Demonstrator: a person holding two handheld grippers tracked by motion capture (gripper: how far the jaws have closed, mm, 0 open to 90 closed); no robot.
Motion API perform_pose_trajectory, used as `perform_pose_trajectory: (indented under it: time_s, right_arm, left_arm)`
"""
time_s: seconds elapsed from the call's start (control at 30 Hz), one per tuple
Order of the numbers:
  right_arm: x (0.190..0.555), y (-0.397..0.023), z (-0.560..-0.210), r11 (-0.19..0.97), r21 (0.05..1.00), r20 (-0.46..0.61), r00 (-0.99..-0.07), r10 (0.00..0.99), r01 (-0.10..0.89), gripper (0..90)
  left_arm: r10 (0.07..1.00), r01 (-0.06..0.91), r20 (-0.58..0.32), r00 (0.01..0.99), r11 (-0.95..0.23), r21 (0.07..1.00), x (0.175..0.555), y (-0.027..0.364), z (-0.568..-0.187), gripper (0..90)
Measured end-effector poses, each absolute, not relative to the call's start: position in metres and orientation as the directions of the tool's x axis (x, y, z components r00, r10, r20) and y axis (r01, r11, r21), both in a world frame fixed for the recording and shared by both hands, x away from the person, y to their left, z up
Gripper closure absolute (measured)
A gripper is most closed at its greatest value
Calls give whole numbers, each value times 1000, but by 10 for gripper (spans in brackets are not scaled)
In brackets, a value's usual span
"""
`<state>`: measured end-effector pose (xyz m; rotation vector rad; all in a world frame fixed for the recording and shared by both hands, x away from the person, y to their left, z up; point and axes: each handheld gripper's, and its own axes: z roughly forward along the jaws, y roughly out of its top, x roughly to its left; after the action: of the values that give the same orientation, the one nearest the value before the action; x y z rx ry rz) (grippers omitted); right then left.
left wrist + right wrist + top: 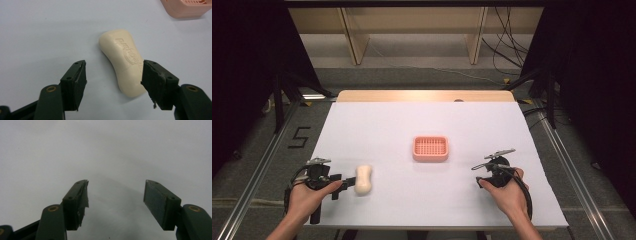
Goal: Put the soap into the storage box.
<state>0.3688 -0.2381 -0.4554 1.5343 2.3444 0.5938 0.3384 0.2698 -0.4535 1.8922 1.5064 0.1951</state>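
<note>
Cream soap bar [124, 62] bears embossed lettering, illegible; left gripper [113, 82] spread wide around it, right gripper [116, 202] wide, empty.

Left hand [307, 197]: enters from the bottom left, wrapped around the black two-jaw left gripper [346, 184], jaws spread wide and pointing right.
Right hand [507, 192]: enters from the bottom right, gripping the black two-jaw right gripper [116, 201], jaws parted, tilted down.

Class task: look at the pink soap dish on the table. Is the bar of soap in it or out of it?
Out. The soap lies on the white table, left of the pink dish, between the open left claw jaws.
</note>
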Motion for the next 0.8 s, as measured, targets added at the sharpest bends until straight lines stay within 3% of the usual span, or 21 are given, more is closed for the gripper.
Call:
perform_pose_trajectory:
  time_s: [0.3,0.8]
  right_arm:
    - [368,-239,-454,350,486,-8,-397,918,801,368]
    - [366,-233,-455,380,472,-23,-420,907,796,369]
  left_arm:
    - [906,851,-327,270,-65,522,348,263,-451,316]
    - [926,883,-282,251,-100,459,370,244,-441,340]
